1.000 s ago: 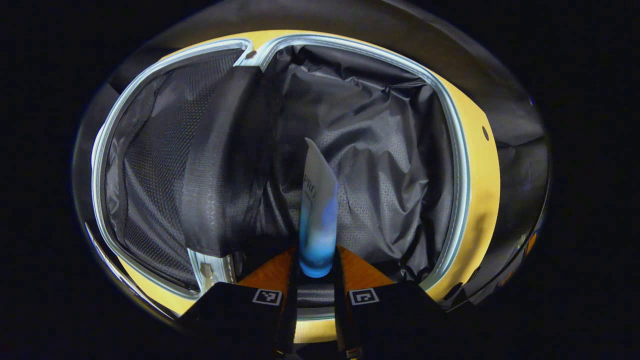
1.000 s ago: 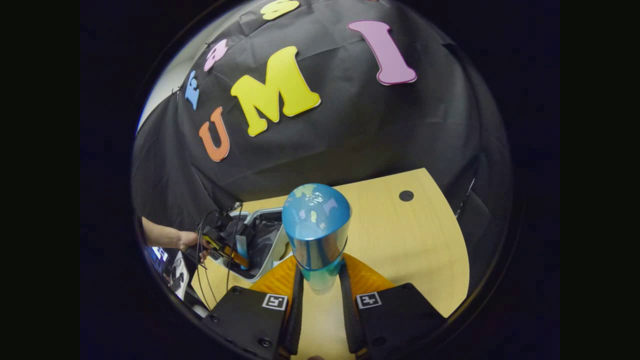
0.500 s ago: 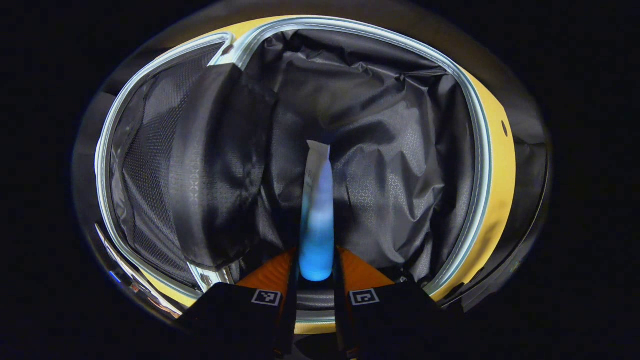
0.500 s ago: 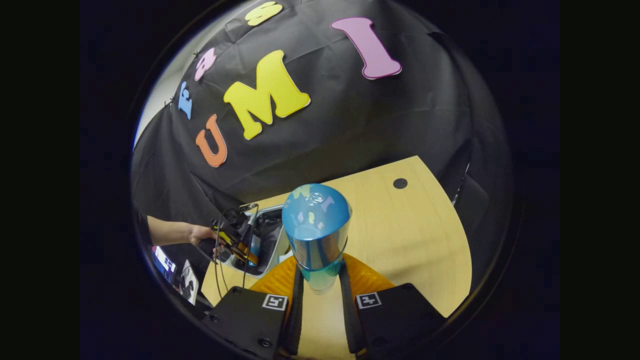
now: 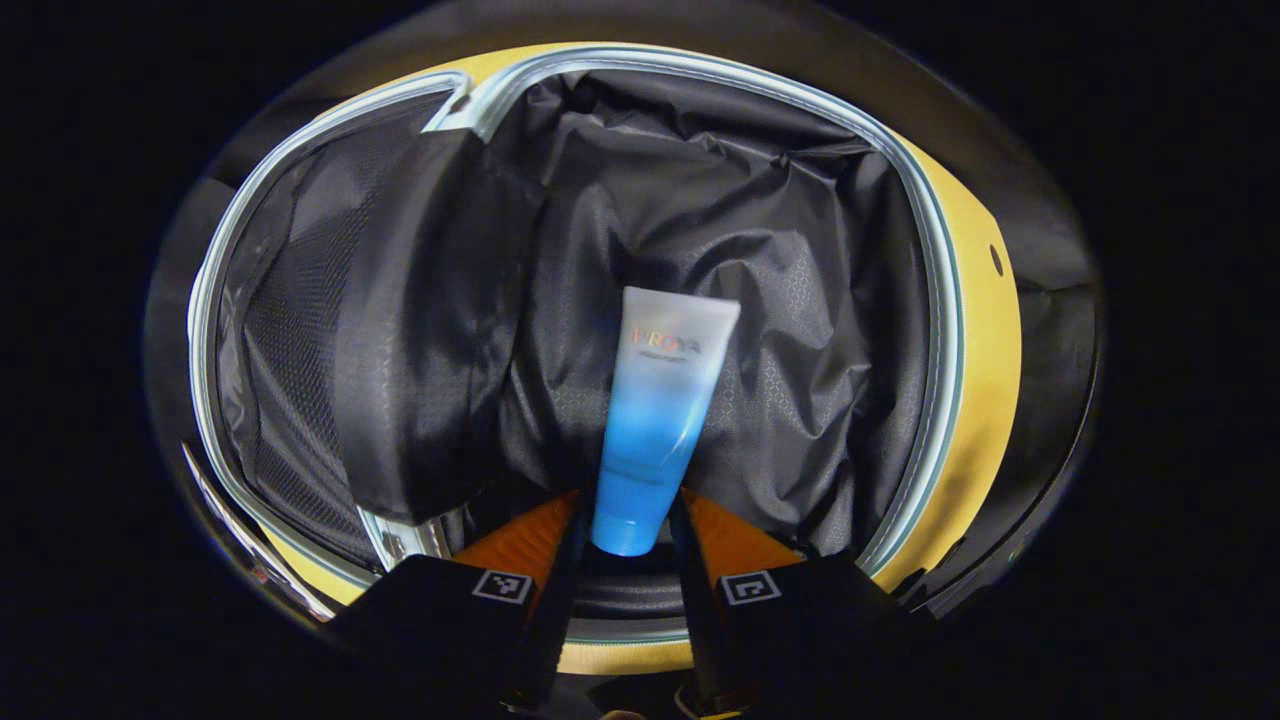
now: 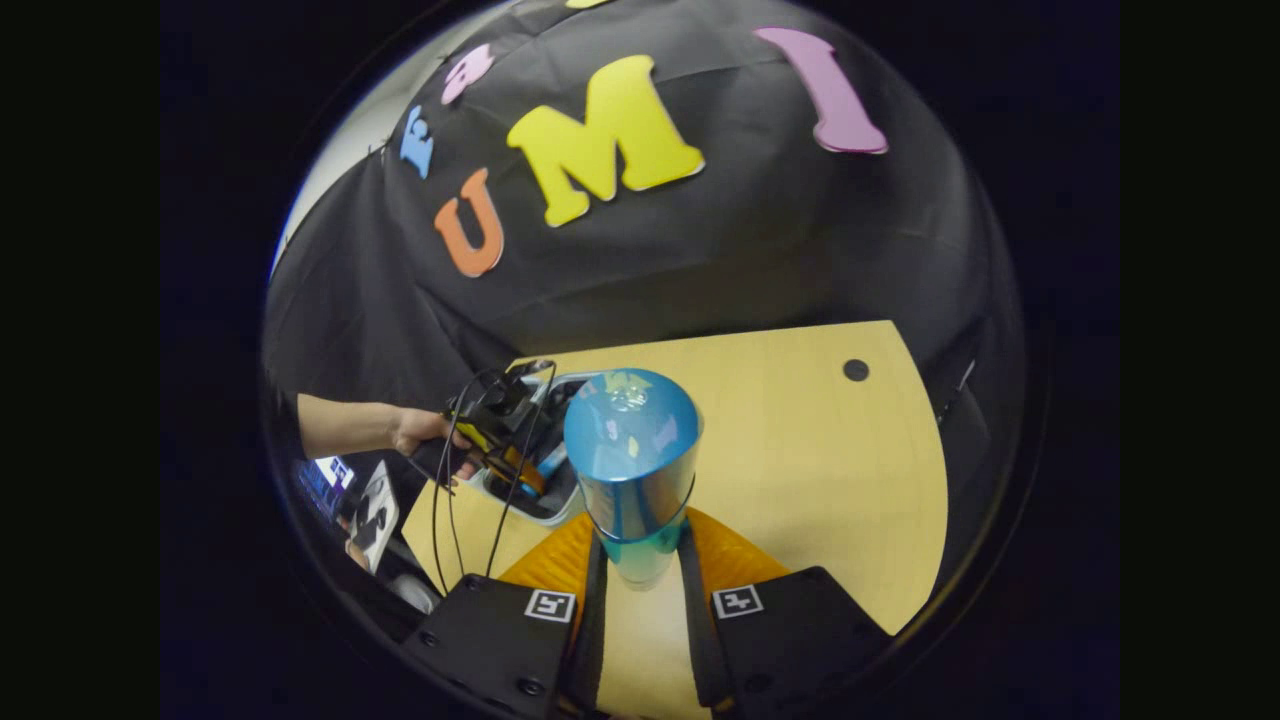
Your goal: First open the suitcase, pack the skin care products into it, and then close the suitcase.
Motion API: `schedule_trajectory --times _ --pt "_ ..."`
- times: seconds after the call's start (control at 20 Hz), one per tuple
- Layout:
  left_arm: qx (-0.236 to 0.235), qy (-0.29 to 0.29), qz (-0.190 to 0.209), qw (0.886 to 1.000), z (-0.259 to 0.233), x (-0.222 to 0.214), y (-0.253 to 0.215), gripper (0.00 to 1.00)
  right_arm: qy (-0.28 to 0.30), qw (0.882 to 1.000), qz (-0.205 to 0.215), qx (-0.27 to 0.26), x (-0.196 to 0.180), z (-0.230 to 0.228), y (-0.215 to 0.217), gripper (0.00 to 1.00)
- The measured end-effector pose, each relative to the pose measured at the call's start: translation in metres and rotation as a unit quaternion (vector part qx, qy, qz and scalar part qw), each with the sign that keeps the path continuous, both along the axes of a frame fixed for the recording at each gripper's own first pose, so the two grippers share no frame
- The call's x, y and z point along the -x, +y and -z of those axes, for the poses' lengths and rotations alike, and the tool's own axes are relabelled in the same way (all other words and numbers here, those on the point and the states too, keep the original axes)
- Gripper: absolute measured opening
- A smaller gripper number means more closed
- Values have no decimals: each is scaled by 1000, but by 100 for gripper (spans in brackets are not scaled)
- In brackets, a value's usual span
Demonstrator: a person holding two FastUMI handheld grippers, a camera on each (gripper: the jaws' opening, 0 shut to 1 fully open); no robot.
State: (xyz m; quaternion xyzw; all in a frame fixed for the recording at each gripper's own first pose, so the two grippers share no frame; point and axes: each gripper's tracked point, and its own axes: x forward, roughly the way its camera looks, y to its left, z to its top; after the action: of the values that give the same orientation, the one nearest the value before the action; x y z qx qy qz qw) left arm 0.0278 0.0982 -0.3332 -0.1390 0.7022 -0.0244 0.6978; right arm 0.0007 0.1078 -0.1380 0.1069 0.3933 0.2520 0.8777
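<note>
Suitcase (image 5: 950, 330) lies open on the yellow table (image 6: 800, 450), its pale zipper rim framing a crumpled black lining (image 5: 760, 230), with a mesh-panelled half (image 5: 290, 330) to the side of the deeper compartment. From the right gripper view the same suitcase (image 6: 560, 500) sits near the table's edge, where a hand (image 6: 415, 430) holds the left gripper (image 6: 515, 470) over its opening.

Inside the suitcase, flat side up on the lining, lies a white-to-blue squeeze tube (image 5: 660, 420), its capped end between the fingers of the left gripper (image 5: 625, 545). The jaws stand apart, and a gap seems to show on each side of the cap, so the tube looks released. It is probably light and soft-walled; a grip belongs low by the stiffer cap, since the flat crimped end would buckle.

Away from the suitcase, above bare tabletop, the right gripper (image 6: 640, 560) is clamped on the lower end of a glossy blue bottle (image 6: 630, 460) held upright. The bottle looks rigid and slick; a firm hold on the straight wall suits it, and a tilt could let it slide.

Half a second ago the tube stood on edge, pinched between closed fingers; it has since dropped onto its broad face as the fingers spread. The right gripper's hold on the bottle is unchanged, though its view has swung slightly.
</note>
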Motion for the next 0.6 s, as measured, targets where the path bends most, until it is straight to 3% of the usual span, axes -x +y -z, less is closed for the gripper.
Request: schedule_trajectory --times 0.05,0.1,0.15,0.2,0.25,0.4,0.45,0.6 --pt "-3 -14 -11 1000 -6 0 4 51 2 1000 -17 1 -7 -4 17 33" --pt "-2 -36 -17 999 -13 0 8 76 1 999 -34 0 -14 -8 36 31" --pt "-4 -66 -28 997 -25 -1 13 75 3 999 -49 1 -22 -10 55 33" --pt "-4 -102 -45 994 -42 1 16 80 10 998 -64 1 -28 -8 77 33" --pt "-1 -148 -68 987 -59 1 20 87 27 997 -75 0 -33 -2 99 33" --pt "34 -277 -122 952 -105 21 28 90 124 987 -99 2 -47 39 162 33" --pt "58 -305 -124 943 -116 35 25 93 157 981 -111 12 -47 58 175 33" --pt "66 -348 -141 924 -127 85 29 93 249 960 -116 57 -49 121 205 33"
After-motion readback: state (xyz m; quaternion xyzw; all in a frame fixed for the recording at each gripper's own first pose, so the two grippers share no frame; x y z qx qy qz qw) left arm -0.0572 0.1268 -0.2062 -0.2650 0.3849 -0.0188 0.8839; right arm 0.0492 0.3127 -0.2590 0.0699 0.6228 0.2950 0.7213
